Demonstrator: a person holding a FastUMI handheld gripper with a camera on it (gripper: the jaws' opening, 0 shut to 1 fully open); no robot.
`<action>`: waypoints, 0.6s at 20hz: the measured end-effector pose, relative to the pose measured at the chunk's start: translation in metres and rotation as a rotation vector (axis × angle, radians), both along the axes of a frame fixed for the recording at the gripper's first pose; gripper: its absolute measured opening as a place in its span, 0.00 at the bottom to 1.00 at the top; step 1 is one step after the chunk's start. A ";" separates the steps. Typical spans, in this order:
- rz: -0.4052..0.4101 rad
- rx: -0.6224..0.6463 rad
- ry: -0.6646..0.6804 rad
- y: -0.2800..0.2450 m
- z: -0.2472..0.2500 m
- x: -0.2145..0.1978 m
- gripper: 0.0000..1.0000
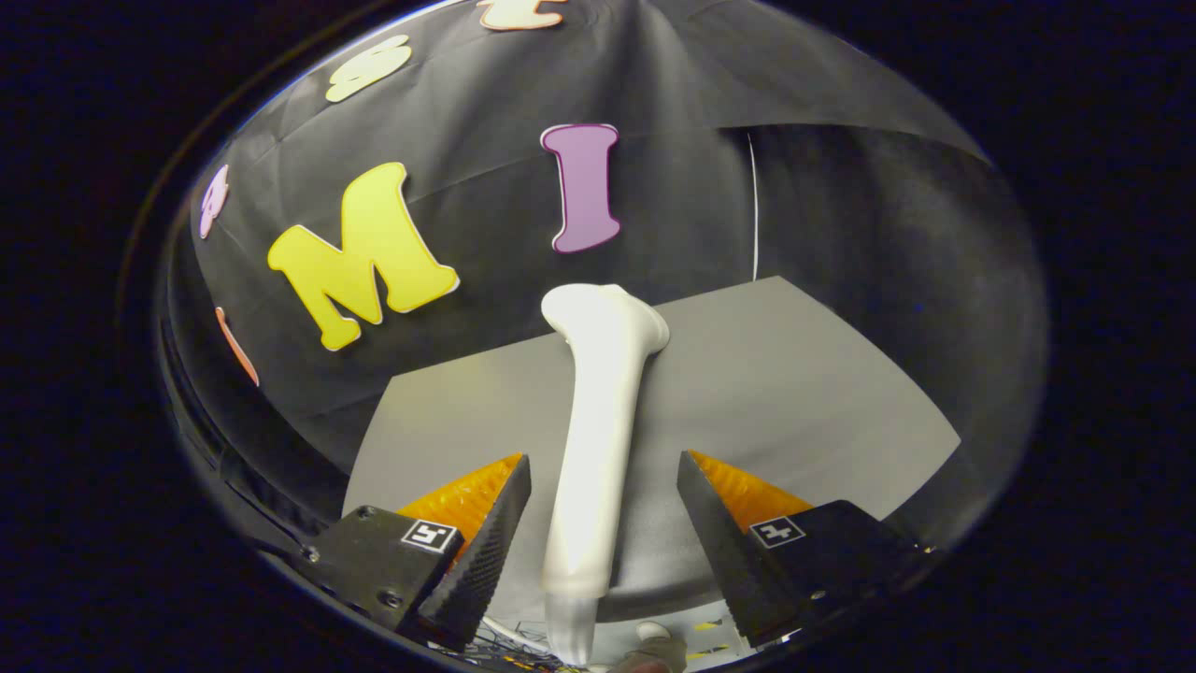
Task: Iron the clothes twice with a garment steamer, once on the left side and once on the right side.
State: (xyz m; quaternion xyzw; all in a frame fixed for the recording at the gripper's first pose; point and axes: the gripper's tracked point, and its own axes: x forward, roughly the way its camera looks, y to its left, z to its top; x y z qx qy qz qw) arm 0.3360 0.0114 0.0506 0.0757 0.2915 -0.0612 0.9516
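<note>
Steamer (598, 439), a white handheld unit, is seen lying lengthwise on the grey table (822, 411), its handle end reaching past the near edge and its flared head pointing toward the far edge. The gripper (603, 523) is held with its fingers spread wide apart; the handle is located between them, and a clear gap is visible on each side, so neither finger (486, 542) is pressed against it. Orange backing and a square marker are carried on each finger body. Below the near edge, a tangle of cables (509, 645) is partly visible. Beyond the steamer head, the far edge of the table is met by the black cloth wall (841, 234).
</note>
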 end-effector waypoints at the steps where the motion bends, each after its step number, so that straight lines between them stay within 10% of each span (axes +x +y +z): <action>1: 0.002 -0.004 0.004 0.000 -0.001 0.006 0.97; 8: -0.007 -0.019 0.072 0.003 -0.020 0.018 0.78; 12: -0.055 -0.019 0.069 0.003 -0.020 0.022 0.52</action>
